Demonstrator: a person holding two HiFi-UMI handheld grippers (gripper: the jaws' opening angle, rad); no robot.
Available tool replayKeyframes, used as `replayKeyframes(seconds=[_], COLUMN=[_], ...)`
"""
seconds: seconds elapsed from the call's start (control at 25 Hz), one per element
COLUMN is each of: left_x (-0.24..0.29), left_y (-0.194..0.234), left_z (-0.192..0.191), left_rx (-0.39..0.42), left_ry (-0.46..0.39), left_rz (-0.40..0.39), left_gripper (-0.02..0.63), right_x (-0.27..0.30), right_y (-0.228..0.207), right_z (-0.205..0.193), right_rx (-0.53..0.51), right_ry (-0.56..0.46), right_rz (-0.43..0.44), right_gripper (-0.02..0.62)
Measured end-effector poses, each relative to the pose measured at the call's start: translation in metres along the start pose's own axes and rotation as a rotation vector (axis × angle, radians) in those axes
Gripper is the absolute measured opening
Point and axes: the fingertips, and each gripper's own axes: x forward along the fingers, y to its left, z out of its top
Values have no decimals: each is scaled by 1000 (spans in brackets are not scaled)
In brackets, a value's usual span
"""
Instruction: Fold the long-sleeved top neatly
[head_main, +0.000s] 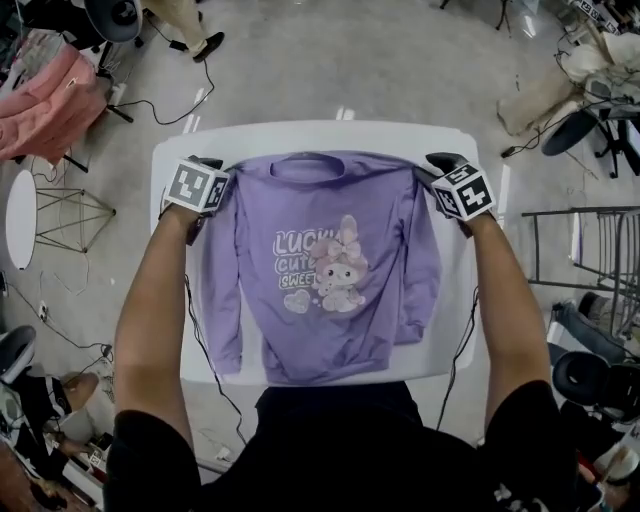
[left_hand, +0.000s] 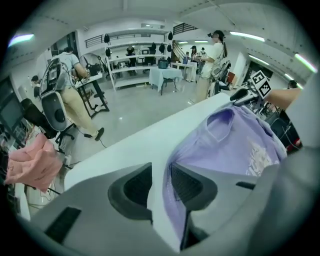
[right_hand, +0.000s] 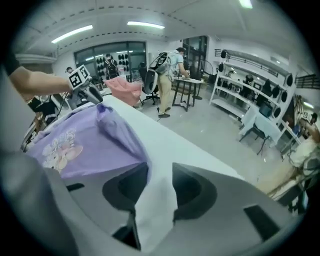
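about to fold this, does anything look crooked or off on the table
Nothing much: the purple top lies flat, print up. Only the sleeves look uneven: the one on the left gripper's side stretches further down.

A purple top (head_main: 330, 200) of soft, matt cloth is lying on a white table (head_main: 300, 135), whose smooth surface is giving off a faint sheen along its far edge. The printed picture (head_main: 322, 268) on the chest is looking flatter and smoother than the cloth around it. The left gripper (left_hand: 161, 186) and right gripper (right_hand: 160, 187) are showing matt grey plastic jaws, dark and ribbed on their inner faces. The grey floor (head_main: 300, 70) is shining glossily under the lights.
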Motion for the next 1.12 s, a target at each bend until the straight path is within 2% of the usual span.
replayKeyframes(seconds=[0.12, 0.28, 0.44, 0.56, 0.64, 0.68, 0.72, 0.8, 0.84, 0.88, 1.0, 1.08, 1.12], left_x=[-18, -25, -9, 6, 13, 16, 18, 20, 20, 20, 20, 22, 24], left_y=[-9, -27, -51, -57, -54, -53, -52, -52, -52, -52, -48, -39, -34], left_z=[6, 8, 10, 11, 12, 13, 14, 16, 19, 23, 37, 45, 48], left_rx=[44, 127, 256, 349, 378, 382, 382, 372, 361, 345, 272, 220, 202], left_ry=[-42, -59, -40, -4, 7, 9, 8, 2, -7, -19, -53, -64, -64], left_rz=[-40, -42, -33, 18, 50, 52, 46, 20, 5, -10, -41, -38, -27], left_gripper=[114, 117, 127, 130, 130, 130, 130, 114, 49, 22, 12, 11, 11], right_x=[-17, -14, 21, 45, 49, 47, 43, 36, 35, 35, 42, 53, 59], right_y=[17, 68, 101, 105, 107, 107, 108, 105, 101, 96, 80, 72, 68], right_z=[25, 69, 79, 73, 72, 74, 77, 84, 87, 90, 94, 91, 88], right_rx=[-100, -243, -399, -499, -512, -491, -454, -353, -291, -215, 53, 149, 145], right_ry=[-68, -145, -90, -23, -19, -33, -53, -88, -101, -115, -133, -112, -99], right_rz=[16, 101, 148, 155, 182, 208, 243, 322, 357, 390, 488, 484, 448], right_gripper=[152, 153, 149, 164, 104, 52, 26, 25, 25, 23, 26, 42, 49])
